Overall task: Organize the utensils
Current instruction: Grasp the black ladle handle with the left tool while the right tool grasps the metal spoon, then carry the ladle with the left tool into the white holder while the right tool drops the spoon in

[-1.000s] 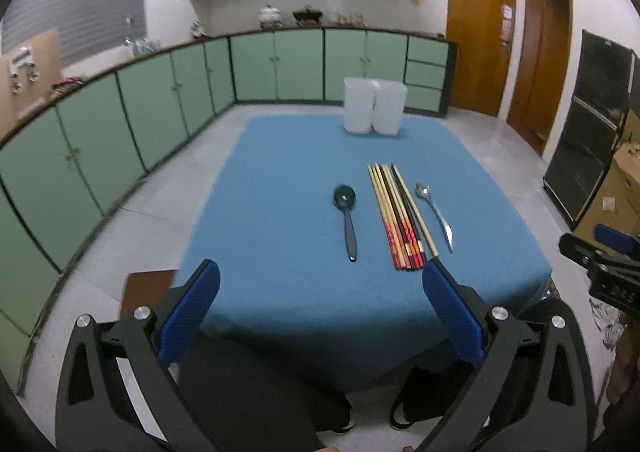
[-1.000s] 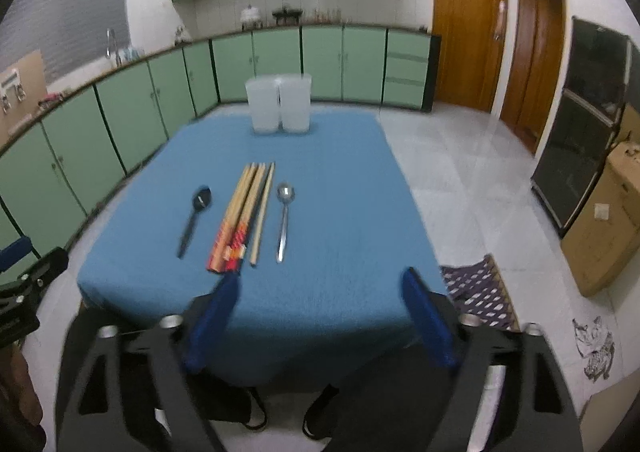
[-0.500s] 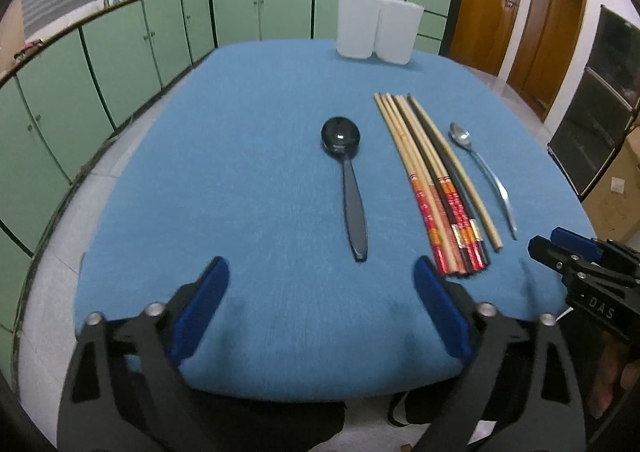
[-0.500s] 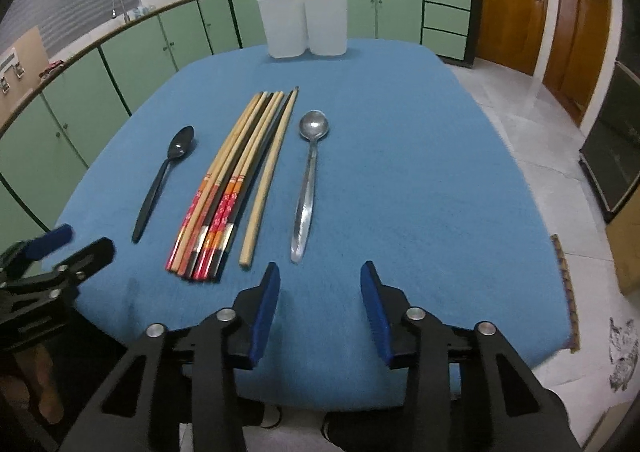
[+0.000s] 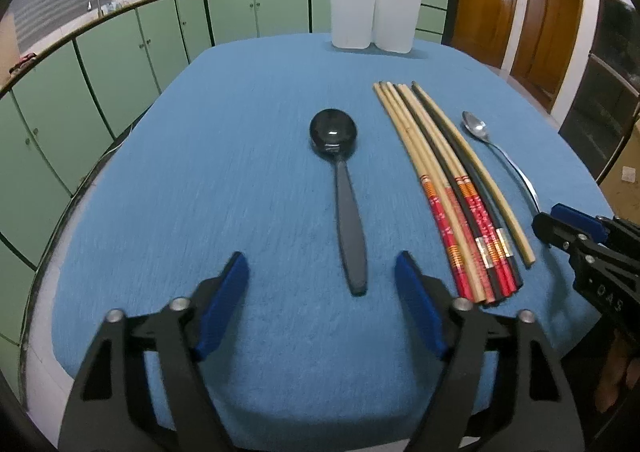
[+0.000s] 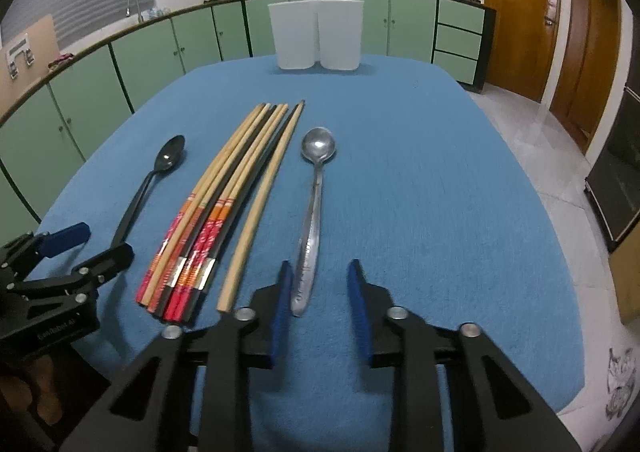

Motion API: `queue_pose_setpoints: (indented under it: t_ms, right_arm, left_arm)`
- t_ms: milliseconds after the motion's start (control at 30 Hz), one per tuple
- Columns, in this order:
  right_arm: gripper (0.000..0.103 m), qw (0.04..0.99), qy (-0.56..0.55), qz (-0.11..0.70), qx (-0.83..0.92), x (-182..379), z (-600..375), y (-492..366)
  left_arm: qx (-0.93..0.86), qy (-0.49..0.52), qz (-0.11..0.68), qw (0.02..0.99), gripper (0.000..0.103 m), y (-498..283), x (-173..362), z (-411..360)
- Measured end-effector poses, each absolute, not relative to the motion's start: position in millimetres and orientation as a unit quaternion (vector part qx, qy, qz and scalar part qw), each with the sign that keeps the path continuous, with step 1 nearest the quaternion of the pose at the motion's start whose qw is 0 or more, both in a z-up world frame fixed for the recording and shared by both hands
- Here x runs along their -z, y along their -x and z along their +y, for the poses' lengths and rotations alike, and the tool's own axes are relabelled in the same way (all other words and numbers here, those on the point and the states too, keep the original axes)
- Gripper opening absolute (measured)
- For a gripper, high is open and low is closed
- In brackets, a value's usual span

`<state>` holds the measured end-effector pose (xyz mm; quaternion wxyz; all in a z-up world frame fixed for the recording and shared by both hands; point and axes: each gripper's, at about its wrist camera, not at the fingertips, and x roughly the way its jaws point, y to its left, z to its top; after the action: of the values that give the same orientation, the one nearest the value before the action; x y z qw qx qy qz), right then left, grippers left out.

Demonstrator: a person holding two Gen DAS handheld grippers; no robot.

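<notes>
A black spoon (image 5: 344, 188) lies on the blue table (image 5: 224, 180), its handle end pointing between my left fingers. My left gripper (image 5: 322, 272) is open and empty just short of that handle. Beside it lie several chopsticks (image 5: 448, 188) and a steel spoon (image 5: 496, 156). In the right wrist view the steel spoon (image 6: 314, 208) has its handle end between my blue fingers. My right gripper (image 6: 318, 276) is open around it, not touching. The chopsticks (image 6: 228, 204) and black spoon (image 6: 152, 188) lie to its left. Two white tubs (image 6: 316, 34) stand at the far table edge.
The two white tubs also show in the left wrist view (image 5: 374, 20). Green cabinets (image 5: 120, 64) curve round the left and back. Wooden doors (image 6: 532, 12) and a dark appliance (image 6: 616, 172) stand at the right. A cardboard box (image 5: 624, 168) sits on the floor.
Both grippers have moved forward and down over the table's near edge. The left one has narrowed towards the black spoon's handle. The right one now straddles the steel spoon's handle end.
</notes>
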<state>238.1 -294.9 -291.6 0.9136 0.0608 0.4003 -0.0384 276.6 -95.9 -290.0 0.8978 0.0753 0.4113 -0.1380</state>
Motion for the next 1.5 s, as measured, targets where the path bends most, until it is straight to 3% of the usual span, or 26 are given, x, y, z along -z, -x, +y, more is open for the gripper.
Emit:
queue_pose_setpoints:
  t_ms: [167, 267, 833, 1500]
  right_arm:
    - [0.009, 0.917, -0.07, 0.392, 0.035, 291.5, -300.9, -235.5]
    - [0.009, 0.917, -0.069, 0.39, 0.034, 290.8, -301.2, -235.8]
    - [0.009, 0.929, -0.086, 0.36, 0.016, 229.2, -302.6, -244.5]
    - [0.005, 0.917, -0.041, 0.396, -0.009, 167.3, -314.5, -280.0]
  left_arm:
    - [0.161, -0.085, 0.397, 0.9, 0.031, -267.6, 287.3, -106.3]
    - [0.174, -0.088, 0.395, 0.898, 0.013, -267.2, 285.9, -110.6]
    - [0.19, -0.044, 0.374, 0.907, 0.011, -279.2, 220.7, -99.2]
    - [0.24, -0.051, 0.357, 0.901, 0.01, -324.1, 148.7, -105.2]
